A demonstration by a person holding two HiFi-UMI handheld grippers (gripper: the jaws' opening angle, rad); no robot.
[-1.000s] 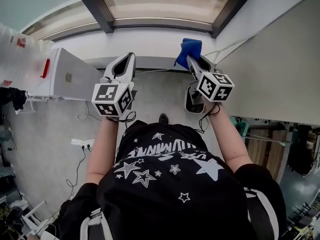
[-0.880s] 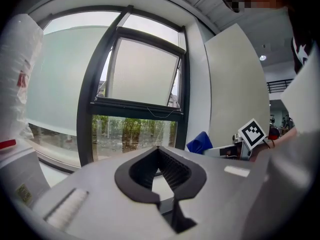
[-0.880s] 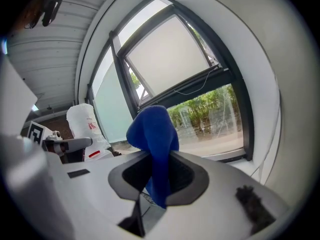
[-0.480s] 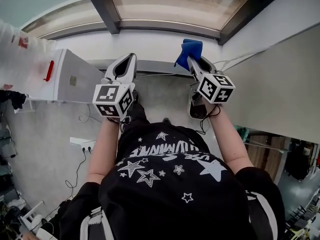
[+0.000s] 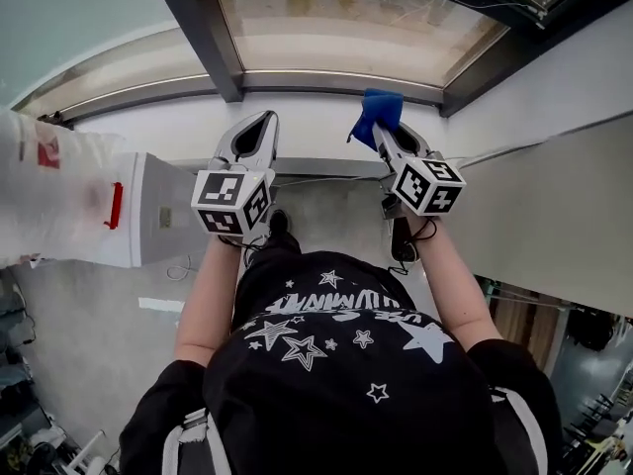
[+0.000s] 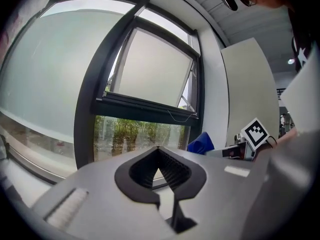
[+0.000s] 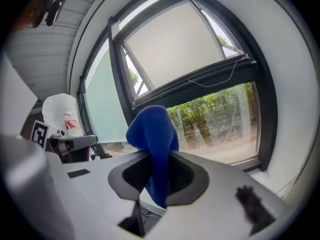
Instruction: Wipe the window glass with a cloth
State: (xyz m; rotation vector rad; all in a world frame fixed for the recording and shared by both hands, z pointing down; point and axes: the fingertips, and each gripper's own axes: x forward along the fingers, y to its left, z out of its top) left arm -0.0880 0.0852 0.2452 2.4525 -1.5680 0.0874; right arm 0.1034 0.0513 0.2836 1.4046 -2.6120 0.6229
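A blue cloth (image 5: 377, 113) (image 7: 154, 144) (image 6: 201, 144) is bunched up in my right gripper (image 5: 384, 127) (image 7: 156, 176), whose jaws are shut on it. It is held just short of the window glass (image 5: 346, 23) (image 7: 217, 119) (image 6: 135, 136), a dark-framed lower pane with greenery behind. My left gripper (image 5: 255, 132) (image 6: 159, 156) hangs level with it to the left, jaws shut at the tips with nothing between them, pointing at the same pane.
A dark vertical frame post (image 5: 198, 28) divides the window; a frosted pane (image 5: 59, 18) lies to its left. A white sill (image 5: 297, 117) runs under the glass. A white appliance (image 5: 129, 211) stands at the left, a white wall (image 5: 554, 186) at the right.
Both grippers have come closer to the window and sit higher against the sill; the cloth stays gripped in the right one. The person has stepped forward.
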